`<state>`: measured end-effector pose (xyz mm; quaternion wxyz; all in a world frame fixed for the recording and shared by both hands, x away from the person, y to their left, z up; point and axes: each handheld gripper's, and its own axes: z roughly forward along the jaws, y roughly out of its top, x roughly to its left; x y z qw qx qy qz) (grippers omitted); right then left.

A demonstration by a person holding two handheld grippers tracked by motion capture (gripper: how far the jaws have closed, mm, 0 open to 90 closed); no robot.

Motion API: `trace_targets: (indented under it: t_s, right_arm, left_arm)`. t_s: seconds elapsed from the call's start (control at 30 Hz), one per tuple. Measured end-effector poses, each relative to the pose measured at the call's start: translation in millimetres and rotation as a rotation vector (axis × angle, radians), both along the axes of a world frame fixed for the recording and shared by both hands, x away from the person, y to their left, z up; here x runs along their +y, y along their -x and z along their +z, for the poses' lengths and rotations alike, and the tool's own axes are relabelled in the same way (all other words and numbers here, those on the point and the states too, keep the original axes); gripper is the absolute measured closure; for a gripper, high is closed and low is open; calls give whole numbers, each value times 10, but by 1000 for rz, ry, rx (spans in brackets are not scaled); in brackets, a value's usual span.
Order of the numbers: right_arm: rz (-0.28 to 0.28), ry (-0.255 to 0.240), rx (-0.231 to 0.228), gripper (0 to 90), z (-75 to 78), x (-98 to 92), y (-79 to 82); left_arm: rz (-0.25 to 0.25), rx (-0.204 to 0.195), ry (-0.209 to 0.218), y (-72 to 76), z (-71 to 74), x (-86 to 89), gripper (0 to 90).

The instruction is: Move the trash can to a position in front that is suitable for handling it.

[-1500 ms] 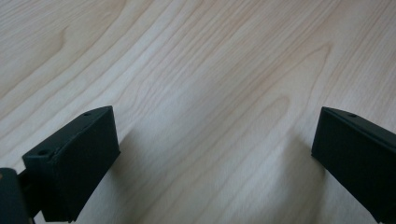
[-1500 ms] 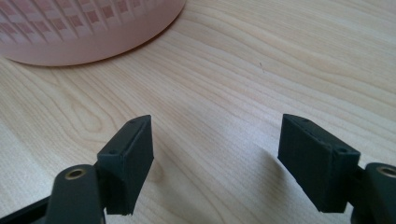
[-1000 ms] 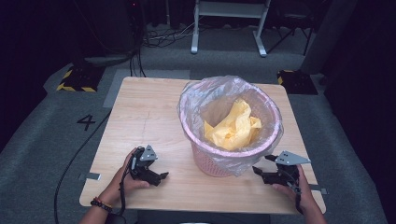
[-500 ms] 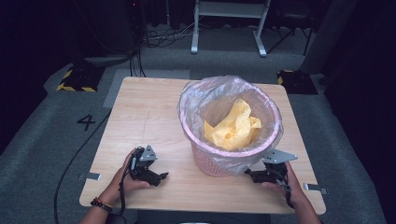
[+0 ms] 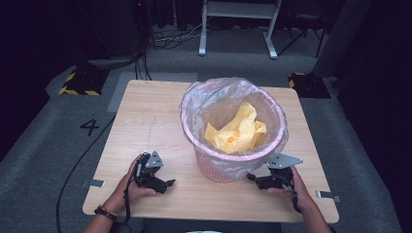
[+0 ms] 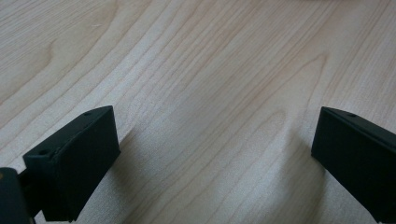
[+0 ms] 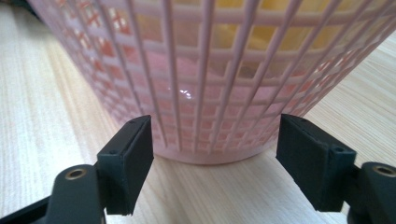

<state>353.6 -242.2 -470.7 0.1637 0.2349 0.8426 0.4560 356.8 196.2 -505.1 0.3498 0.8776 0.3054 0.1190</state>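
Fingers (image 7: 126, 170) on the right gripper (image 5: 265, 180) sit spread apart near the pink basket (image 5: 218, 165) base, probably lining up; left gripper (image 5: 158, 183) rests apart on worktop (image 5: 145, 111).

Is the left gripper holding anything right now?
No: the left gripper has its jaws spread wide over the bare wooden table, with nothing between them.

pink lattice basket (image 5: 228, 162) upright on counter (image 5: 145, 116), right of centre | clear plastic liner (image 5: 218, 99) folded over rim | crumpled yellow bag (image 5: 235, 133) inside | basket base close ahead in right gripper view (image 7: 205, 154)
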Motion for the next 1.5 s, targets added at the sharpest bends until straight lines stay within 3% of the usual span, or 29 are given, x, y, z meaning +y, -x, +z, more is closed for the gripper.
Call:
trace_targets:
  t_s: [0.07,0.1,0.23,0.43,0.5,0.53,0.67,0.73,0.77,0.87,0.97,1.07,1.3,1.4,1.5]
  right_arm:
    - [-2,13,-21,279,-7,4,-1]
    - [-10,19,-1,276,-6,0,17]
    - [-49,77,5,255,-25,-146,32]
    - [-192,104,103,249,-141,-598,9]
    - [-211,100,117,249,-156,-658,9]
    - [-216,66,132,249,-163,-737,8]
    - [-173,27,91,259,-65,-631,-39]
    - [-157,-45,87,309,-5,-567,-105]
    - [-163,-50,86,328,14,-534,-145]
    - [-187,5,44,439,49,-402,-262]
    - [-173,-26,32,486,70,-301,-328]
    - [-152,-13,12,498,79,-193,-361]
    - [-143,-20,4,418,59,-91,-396]
    - [-139,12,9,352,44,-159,-358]
    - [-135,63,57,298,-23,-304,-301]
  left_arm:
    - [0,0,0,0,0,0,7]
    - [0,0,0,0,0,0,8]
    - [-3,2,1,-2,0,3,7]
    - [-15,3,3,-16,-1,2,6]
    - [-15,3,3,-17,0,1,6]
    - [-15,2,2,-17,0,2,6]
    - [-14,1,2,-16,-1,1,6]
    - [-14,1,1,-16,0,1,7]
    - [-14,1,2,-17,0,1,7]
    - [-22,-1,0,-33,2,-8,9]
    - [-21,-2,0,-33,1,-8,10]
    - [-20,-2,0,-30,1,-9,11]
    - [-18,-3,1,-25,1,-11,14]
    - [-18,-5,-1,-27,2,-10,14]
    - [-21,-3,2,-29,1,-10,14]
